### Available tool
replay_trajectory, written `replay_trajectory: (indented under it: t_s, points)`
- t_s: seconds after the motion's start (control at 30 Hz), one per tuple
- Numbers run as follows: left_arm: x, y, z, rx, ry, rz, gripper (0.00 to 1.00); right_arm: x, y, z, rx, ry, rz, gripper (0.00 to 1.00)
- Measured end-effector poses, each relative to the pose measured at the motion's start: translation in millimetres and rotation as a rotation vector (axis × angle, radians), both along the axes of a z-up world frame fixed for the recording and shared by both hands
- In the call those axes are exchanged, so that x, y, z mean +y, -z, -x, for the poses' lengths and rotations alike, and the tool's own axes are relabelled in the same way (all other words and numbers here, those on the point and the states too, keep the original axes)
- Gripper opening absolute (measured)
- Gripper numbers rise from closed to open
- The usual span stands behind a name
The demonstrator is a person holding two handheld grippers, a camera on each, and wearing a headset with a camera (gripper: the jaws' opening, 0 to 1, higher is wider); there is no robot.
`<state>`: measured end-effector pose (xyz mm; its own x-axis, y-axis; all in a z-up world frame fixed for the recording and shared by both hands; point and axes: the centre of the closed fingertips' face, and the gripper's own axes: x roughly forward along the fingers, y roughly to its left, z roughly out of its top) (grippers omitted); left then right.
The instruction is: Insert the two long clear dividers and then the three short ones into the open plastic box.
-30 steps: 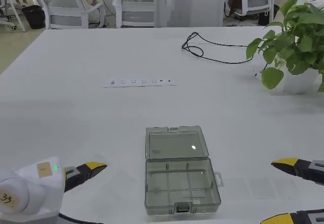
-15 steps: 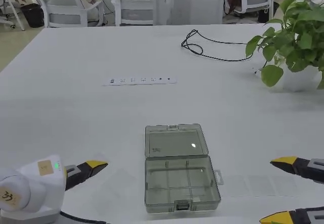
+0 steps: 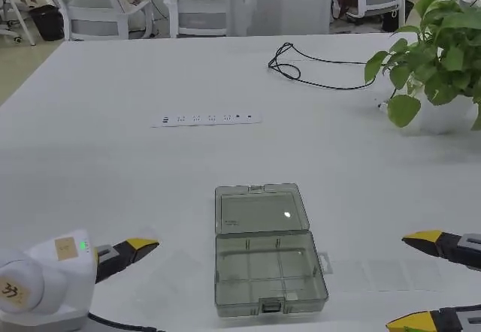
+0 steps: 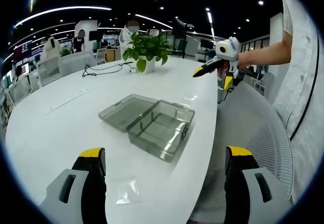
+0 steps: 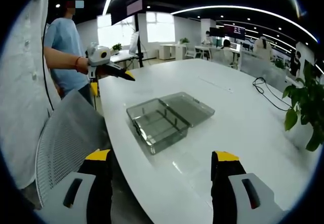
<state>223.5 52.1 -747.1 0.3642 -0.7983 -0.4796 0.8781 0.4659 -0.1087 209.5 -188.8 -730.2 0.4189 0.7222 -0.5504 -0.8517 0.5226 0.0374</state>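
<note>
The box [image 3: 270, 272] lies open on the table [image 3: 113, 167], its lid laid back. Clear walls seem to cross its inside, but this is hard to see. The left gripper [image 4: 164, 153] and right gripper [image 5: 162, 156] flank it, jaws spread wide, holding nothing.

Right gripper [image 5: 162, 156] fingers apart, empty; open plastic box [image 5: 167, 118] ahead on table [image 5: 243, 120]; left gripper [image 5: 112, 81] beyond.

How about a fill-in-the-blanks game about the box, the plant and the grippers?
1. The plastic box lies on the table with its lid ____.
2. In the head view, the potted plant stands to the ____ of the black cable.
3. The left gripper and the right gripper both have tips coloured ____.
Missing words: open; right; yellow.
</note>
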Motion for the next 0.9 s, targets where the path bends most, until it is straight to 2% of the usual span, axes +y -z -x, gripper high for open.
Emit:
replay_trajectory:
  t_s: [0.07, 0.1, 0.17, 0.37, 0.5, 0.6, 0.8, 0.9]
  points:
    - [1.8, -0.5, -2.2, 0.004, -0.007, 0.001, 1.0, -0.4, -0.1, -0.7, -0.001, 0.002, -0.001, 0.81]
    - [3.5, -0.8, -3.6, 0.016, -0.017, 0.009, 1.0, -0.5, -0.1, -1.0, -0.001, 0.004, -0.003, 0.8]
    - [6.9, -0.8, -6.3, 0.01, -0.023, 0.006, 1.0, -0.5, 0.4, -1.4, 0.0, 0.005, -0.003, 0.8]
    - [23.4, 0.9, -19.1, 0.022, -0.071, -0.009, 1.0, 0.3, 1.2, -1.7, 0.002, 0.006, -0.007, 0.8]
    - [35.3, 5.0, -27.4, 0.046, -0.108, -0.04, 1.0, -0.3, 1.6, -1.7, 0.004, 0.007, -0.006, 0.8]
    - [42.9, 6.6, -33.4, 0.045, -0.119, -0.053, 0.99, -0.9, 1.7, -1.9, 0.005, 0.011, -0.007, 0.8]
    - [65.5, 16.4, -51.2, 0.072, -0.174, -0.106, 0.94, -1.4, 2.0, -1.8, 0.006, 0.016, -0.01, 0.8]
    - [75.2, 24.3, -57.0, 0.101, -0.195, -0.135, 0.92, -1.6, 2.3, -1.8, 0.008, 0.02, -0.013, 0.8]
